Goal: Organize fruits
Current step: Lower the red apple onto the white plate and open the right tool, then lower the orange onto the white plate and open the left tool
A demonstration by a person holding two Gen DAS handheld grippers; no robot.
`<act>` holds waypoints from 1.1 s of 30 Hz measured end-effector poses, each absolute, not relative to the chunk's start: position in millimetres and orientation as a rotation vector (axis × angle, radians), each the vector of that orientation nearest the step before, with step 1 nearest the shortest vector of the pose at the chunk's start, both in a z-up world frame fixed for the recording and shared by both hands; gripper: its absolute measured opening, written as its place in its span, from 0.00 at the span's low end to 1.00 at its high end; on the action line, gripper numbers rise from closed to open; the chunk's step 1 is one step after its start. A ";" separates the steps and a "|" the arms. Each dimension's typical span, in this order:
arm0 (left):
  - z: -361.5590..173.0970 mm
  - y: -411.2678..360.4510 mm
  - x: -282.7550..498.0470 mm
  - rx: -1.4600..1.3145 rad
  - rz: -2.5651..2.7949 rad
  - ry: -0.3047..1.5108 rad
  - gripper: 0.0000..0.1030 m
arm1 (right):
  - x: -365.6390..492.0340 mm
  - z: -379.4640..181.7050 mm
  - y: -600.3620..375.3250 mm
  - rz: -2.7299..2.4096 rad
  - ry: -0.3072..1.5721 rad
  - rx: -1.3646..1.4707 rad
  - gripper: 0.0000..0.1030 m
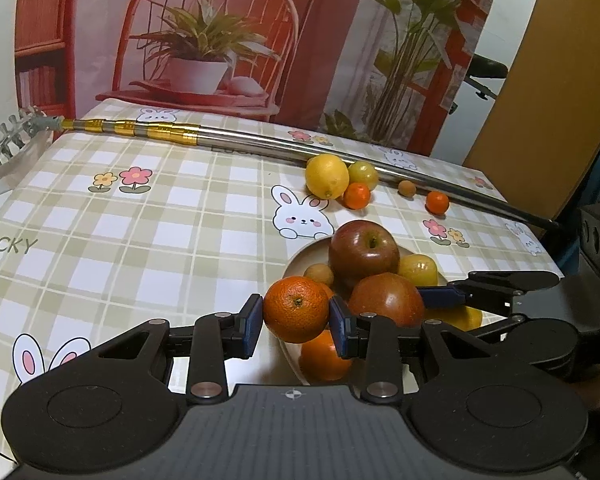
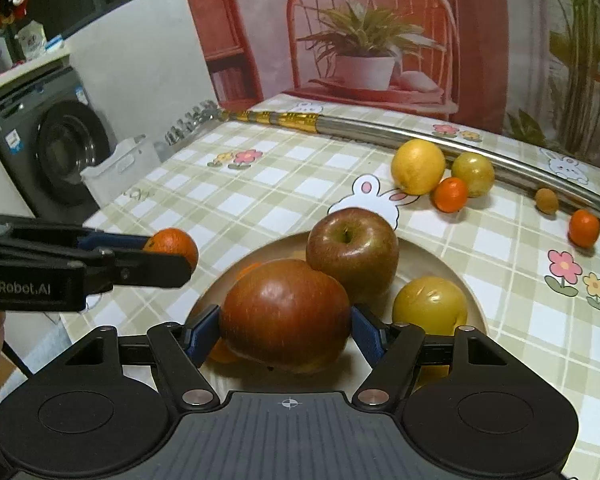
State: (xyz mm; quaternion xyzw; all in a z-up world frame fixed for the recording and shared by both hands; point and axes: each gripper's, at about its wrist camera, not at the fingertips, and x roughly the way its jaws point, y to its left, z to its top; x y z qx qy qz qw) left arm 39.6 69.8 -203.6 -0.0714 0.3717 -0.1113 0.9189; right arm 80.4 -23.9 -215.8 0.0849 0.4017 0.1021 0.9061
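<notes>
Orange mandarin, left side: my left gripper pinches a mandarin between its blue pads, held at the near-left edge of the plate; I cannot tell whether it is lifted clear of the fruit below.
Plate, centre: the beige plate sits on the checked tablecloth and already carries a tall apple, a yellow fruit, a small tan fruit and at least one more orange under my left pads.
Red apple, centre front: my right gripper has its jaws spread about halfway around a second, darker apple; both pads look pressed to its sides, and it seems to rest on the plate.
Loose fruit, right and far: a lemon, a greenish-yellow fruit and a small orange cluster together beyond the plate; a tan fruit and another small orange lie further right, beside a long metal pole.
Progress, my judgement: roughly half done. Several fruits are gathered, two are in my grip at the plate, and five remain loose on the cloth.
</notes>
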 end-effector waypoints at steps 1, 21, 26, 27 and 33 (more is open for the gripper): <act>-204.1 69.6 40.0 -0.148 -0.228 0.766 0.36 | 80.7 -217.0 -23.7 0.208 0.834 0.172 0.64; -202.7 63.7 41.1 -0.138 -0.242 0.776 0.36 | 57.0 -189.3 -46.4 0.157 0.728 0.203 0.64; -201.2 59.9 41.7 -0.122 -0.249 0.777 0.36 | 49.5 -187.0 -70.4 0.021 0.696 0.233 0.64; -200.6 58.7 42.7 -0.115 -0.252 0.777 0.36 | 48.6 -187.8 -75.3 -0.012 0.695 0.241 0.64; -197.8 55.5 63.5 -0.095 -0.286 0.791 0.36 | 42.0 -197.9 -95.4 -0.096 0.683 0.307 0.64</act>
